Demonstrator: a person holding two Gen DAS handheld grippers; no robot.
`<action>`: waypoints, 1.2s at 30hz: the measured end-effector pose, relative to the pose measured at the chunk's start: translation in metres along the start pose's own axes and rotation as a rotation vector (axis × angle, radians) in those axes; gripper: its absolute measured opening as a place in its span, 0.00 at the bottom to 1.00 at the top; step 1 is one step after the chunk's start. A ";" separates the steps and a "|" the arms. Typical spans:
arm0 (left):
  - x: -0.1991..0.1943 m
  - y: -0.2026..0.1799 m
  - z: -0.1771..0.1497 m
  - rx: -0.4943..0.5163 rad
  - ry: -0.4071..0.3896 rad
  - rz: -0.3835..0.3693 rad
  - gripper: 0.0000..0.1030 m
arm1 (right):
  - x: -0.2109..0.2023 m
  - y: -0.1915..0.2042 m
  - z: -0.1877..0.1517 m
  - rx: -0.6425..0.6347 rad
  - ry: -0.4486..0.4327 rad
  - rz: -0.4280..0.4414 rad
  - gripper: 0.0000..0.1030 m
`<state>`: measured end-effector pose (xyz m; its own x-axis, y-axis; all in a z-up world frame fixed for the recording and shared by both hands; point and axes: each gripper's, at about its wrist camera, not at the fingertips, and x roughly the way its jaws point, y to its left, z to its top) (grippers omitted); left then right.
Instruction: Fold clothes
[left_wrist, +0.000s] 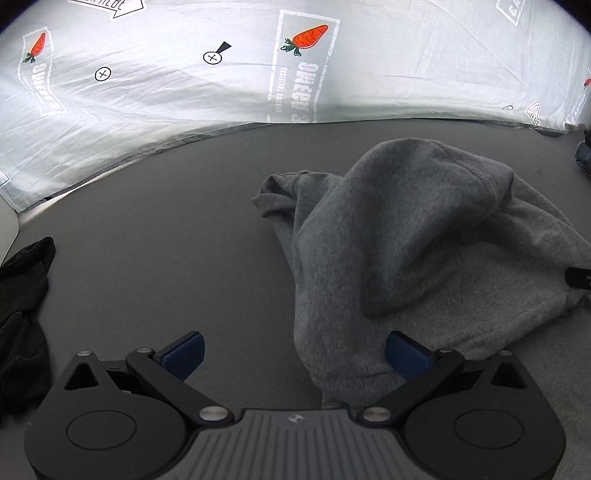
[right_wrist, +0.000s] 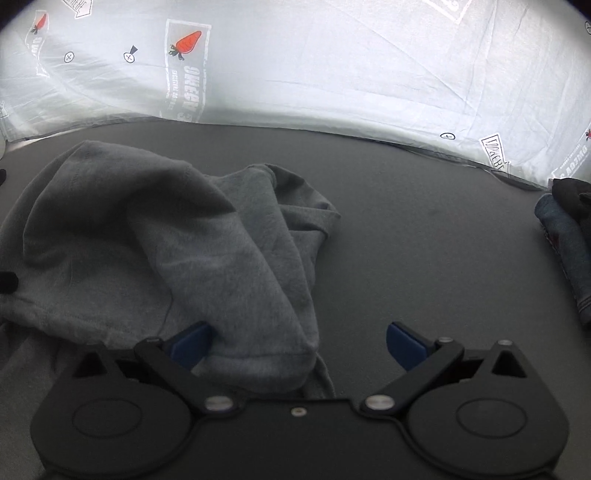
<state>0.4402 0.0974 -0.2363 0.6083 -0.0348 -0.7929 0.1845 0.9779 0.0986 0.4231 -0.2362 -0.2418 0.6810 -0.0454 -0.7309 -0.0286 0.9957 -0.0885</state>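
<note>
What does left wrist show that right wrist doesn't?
Only left wrist: a black garment lying at the far left of the mat, and the left gripper, open, its right finger at the hoodie's near edge.

Only right wrist: folded dark blue clothes at the far right, and the right gripper, open, its left finger against the hoodie.

Both: the crumpled grey hoodie on the grey mat, and the carrot-print sheet behind.

heather-grey sweatshirt (left_wrist: 424, 236), dark grey bed surface (left_wrist: 166, 258), pale grey-white sheet (left_wrist: 424, 66) printed with orange carrots, black garment (left_wrist: 22, 295) at left, dark blue folded clothes (right_wrist: 565, 251), black hand-held gripper bodies, blue pads (left_wrist: 184, 352)
</note>
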 end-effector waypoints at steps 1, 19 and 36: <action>-0.004 0.003 0.001 -0.020 -0.007 -0.016 1.00 | -0.006 -0.002 0.002 0.018 -0.014 0.003 0.99; -0.067 0.029 -0.113 -0.331 0.181 -0.111 0.96 | -0.082 -0.025 -0.111 0.224 0.142 0.103 0.78; -0.114 0.024 -0.169 -0.359 0.227 -0.221 0.80 | -0.120 -0.056 -0.176 0.372 0.179 0.252 0.63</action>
<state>0.2452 0.1595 -0.2452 0.3931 -0.2433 -0.8867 -0.0123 0.9629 -0.2696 0.2141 -0.3007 -0.2683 0.5488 0.2199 -0.8065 0.1096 0.9375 0.3302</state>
